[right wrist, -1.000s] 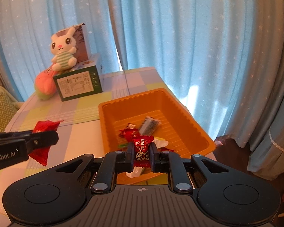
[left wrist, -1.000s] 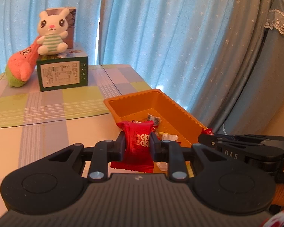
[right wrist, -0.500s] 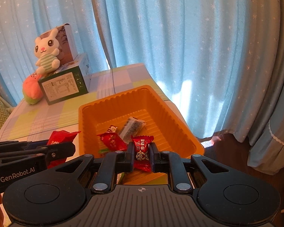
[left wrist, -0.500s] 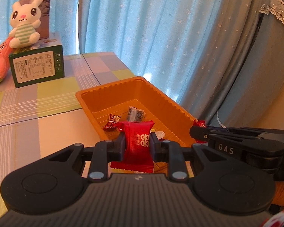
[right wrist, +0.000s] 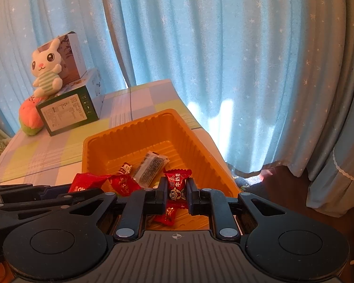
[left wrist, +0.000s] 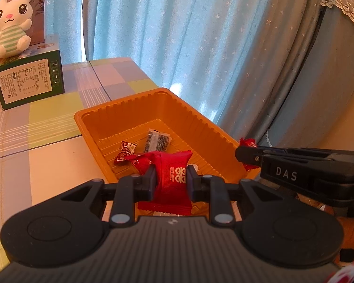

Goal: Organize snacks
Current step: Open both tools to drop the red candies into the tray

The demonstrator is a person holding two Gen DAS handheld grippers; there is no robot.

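Left wrist view: left gripper [left wrist: 170, 180] clamped narrowly on a red snack packet [left wrist: 171, 179], over the near end of the orange tray [left wrist: 158, 96].

Right wrist view: right gripper [right wrist: 176, 192] pinched on a small red candy [right wrist: 177, 187] above the tray's near end.

You can read "DAS" in pale letters on the side of the right gripper [left wrist: 247, 158]. The red snack packet [left wrist: 172, 176] in your left gripper [left wrist: 171, 182] carries a white double-happiness sign. The green box [left wrist: 28, 80] has a white label, its print too small to read.
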